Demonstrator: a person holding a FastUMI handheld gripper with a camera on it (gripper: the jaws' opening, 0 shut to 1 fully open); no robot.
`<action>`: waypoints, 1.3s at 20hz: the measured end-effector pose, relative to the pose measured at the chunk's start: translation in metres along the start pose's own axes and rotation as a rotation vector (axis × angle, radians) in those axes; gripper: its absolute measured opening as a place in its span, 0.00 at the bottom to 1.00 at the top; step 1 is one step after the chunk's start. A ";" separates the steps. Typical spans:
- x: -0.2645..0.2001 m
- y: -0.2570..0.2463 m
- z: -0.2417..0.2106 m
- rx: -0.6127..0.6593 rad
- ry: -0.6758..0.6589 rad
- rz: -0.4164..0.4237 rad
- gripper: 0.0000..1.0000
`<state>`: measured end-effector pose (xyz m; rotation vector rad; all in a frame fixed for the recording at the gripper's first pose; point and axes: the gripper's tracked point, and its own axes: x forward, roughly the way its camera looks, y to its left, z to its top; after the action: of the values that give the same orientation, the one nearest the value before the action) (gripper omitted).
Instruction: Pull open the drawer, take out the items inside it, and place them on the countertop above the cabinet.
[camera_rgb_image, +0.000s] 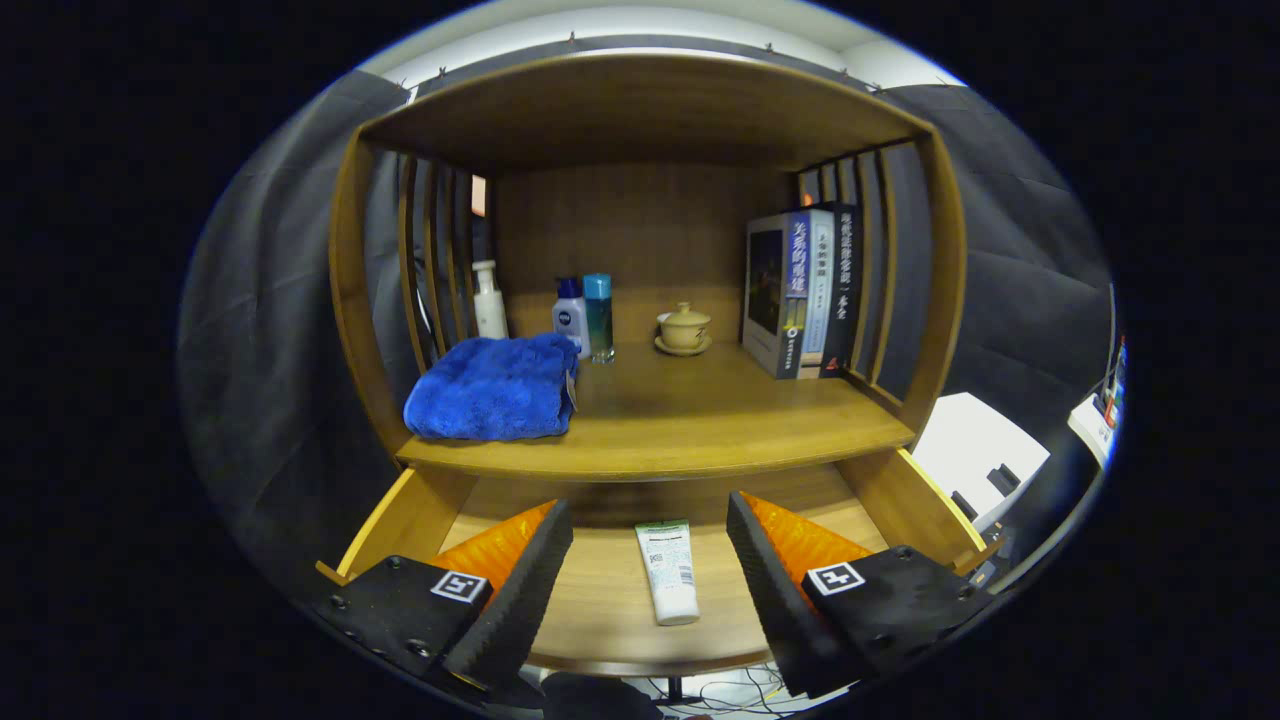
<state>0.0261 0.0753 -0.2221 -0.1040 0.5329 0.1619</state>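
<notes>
Hand-held gripper (650, 590): hanging released at the bottom of the frame, fingers spread wide and touching nothing.
Tube (668, 572): lying flat on the drawer floor at lower centre, between the two fingers and apart from both, cap end pointing toward the camera.
Drawer (400, 520): standing pulled open under the counter, its wooden side walls flaring out at lower left and lower right.
Counter (690, 420): spanning mid-frame just above the drawer, carrying everything else.
Blue towel (495, 390): sitting folded at the counter's front left.
Bottles: a white bottle (489, 300), a white-and-blue bottle (570, 318) and a teal bottle (598, 315) are standing behind the towel.
Lidded cup (684, 328): resting on a saucer at centre back.
Books (805, 292): standing upright at the right back.
</notes>
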 end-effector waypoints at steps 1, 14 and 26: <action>0.012 0.001 -0.003 -0.008 0.040 0.005 1.00; 0.082 -0.004 -0.067 -0.149 0.528 0.025 1.00; 0.101 -0.028 -0.120 -0.164 0.786 -0.011 0.94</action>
<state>0.0569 0.0438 -0.3754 -0.3367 1.3024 0.1504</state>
